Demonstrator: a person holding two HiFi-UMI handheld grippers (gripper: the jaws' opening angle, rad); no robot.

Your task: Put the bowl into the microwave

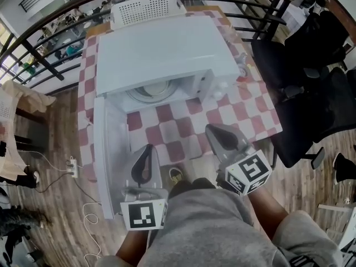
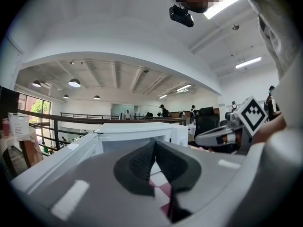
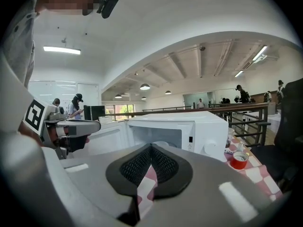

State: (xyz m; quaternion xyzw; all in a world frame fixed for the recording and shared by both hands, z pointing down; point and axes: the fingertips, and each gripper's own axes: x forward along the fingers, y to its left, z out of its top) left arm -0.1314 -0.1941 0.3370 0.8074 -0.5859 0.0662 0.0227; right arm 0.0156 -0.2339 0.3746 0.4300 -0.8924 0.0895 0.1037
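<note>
On the pink-and-white checked tablecloth (image 1: 183,128), one white box-shaped microwave oven (image 1: 161,49), long axis running left to right, mouth facing the near edge. At left, its one white door (image 1: 111,149), swung fully open toward the near side. Just right of that door, left grey two-jaw tongs (image 1: 148,149), jaws pressed together on nothing, pointing far toward the oven. Inside the cavity, one round white bowl (image 1: 151,91), rim up, resting on the cavity floor; round in outline, so no long axis to give. Behind the oven at the far edge, one white perforated plastic basket (image 1: 147,9). Right of centre, right grey two-jaw tongs (image 1: 213,131), likewise closed and empty, aimed at the oven front, well apart from the bowl. Near the oven's right side, one small red cup (image 3: 240,160). Off the table to the right, black office chairs (image 1: 300,65). Black-and-white square markers on both tongs' cubes, without letters; small label (image 3: 190,144) on the oven front, too tiny to read.
</note>
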